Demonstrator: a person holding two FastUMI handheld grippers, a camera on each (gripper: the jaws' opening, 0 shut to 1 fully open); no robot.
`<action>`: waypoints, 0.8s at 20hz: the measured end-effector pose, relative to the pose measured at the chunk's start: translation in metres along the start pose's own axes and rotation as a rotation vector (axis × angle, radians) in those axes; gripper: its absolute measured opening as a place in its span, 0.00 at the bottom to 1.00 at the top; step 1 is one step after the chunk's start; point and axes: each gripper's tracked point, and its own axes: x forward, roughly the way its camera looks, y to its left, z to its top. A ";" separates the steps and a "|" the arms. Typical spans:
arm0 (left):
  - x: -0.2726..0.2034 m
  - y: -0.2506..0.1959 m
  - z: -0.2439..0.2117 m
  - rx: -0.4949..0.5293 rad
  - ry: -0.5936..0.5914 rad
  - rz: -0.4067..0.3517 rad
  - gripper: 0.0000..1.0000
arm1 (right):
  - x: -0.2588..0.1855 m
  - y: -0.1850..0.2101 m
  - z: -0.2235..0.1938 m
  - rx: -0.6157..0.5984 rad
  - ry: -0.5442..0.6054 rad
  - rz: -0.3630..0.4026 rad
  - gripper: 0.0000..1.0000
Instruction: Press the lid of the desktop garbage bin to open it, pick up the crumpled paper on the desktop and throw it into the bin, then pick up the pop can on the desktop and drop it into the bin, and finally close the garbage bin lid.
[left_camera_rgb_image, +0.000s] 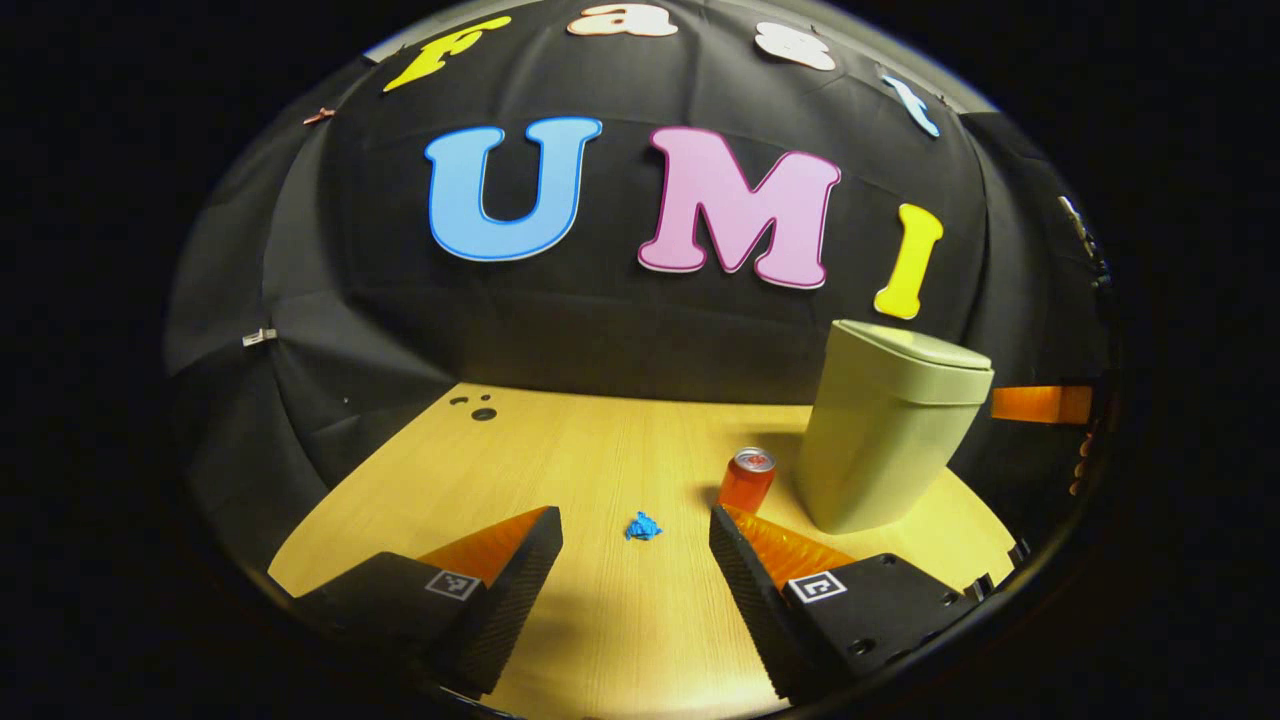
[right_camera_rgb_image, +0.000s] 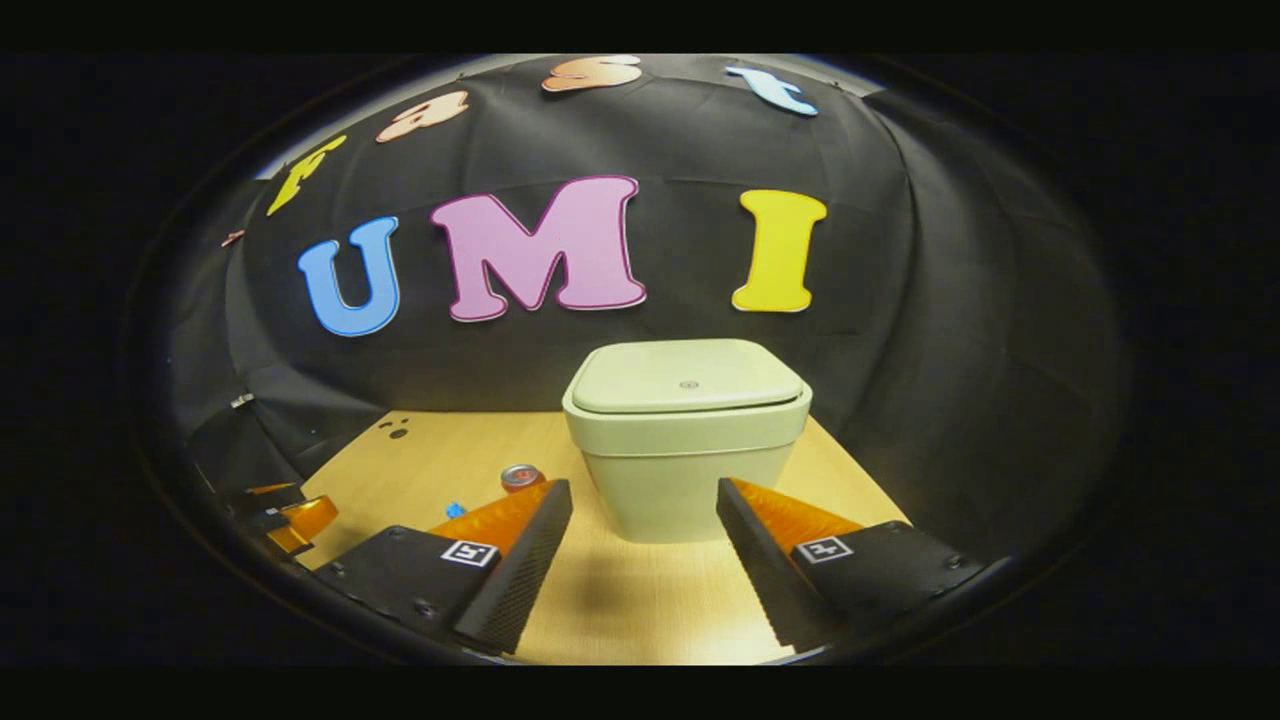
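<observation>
- Bin (right_camera_rgb_image: 686, 440): one, pale green, lid (right_camera_rgb_image: 686, 376) shut and flat; it stands on the far right of the table (left_camera_rgb_image: 600, 460). In the right gripper view it sits straight ahead, beyond the fingertips.
- Can (left_camera_rgb_image: 747, 480): one, orange-red with a silver top, upright, just left of the bin and apart from it. Its label is too small to read.
- Crumpled paper (left_camera_rgb_image: 643, 526): one small blue wad, lying on the table near and left of the can.
- Left gripper (left_camera_rgb_image: 636, 528): one; fingers spread wide, holding nothing, the paper lying on the table ahead between the tips.
- Right gripper (right_camera_rgb_image: 644, 500): one; fingers spread wide, empty, aimed at the bin's front.
- Markers: one square black-and-white tag on each finger, four in all; no readable words.
- Table holes (left_camera_rgb_image: 476, 407): three dark spots at the far left corner.
</observation>
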 end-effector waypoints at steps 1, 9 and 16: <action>0.009 0.001 -0.005 0.006 0.017 0.012 0.96 | 0.000 -0.003 -0.004 0.001 0.012 0.005 0.94; 0.090 -0.004 -0.053 0.039 0.161 0.002 0.96 | 0.013 -0.039 -0.041 0.034 0.120 -0.011 0.98; 0.173 -0.013 -0.089 0.048 0.262 -0.009 0.96 | 0.028 -0.070 -0.055 0.004 0.177 -0.035 0.98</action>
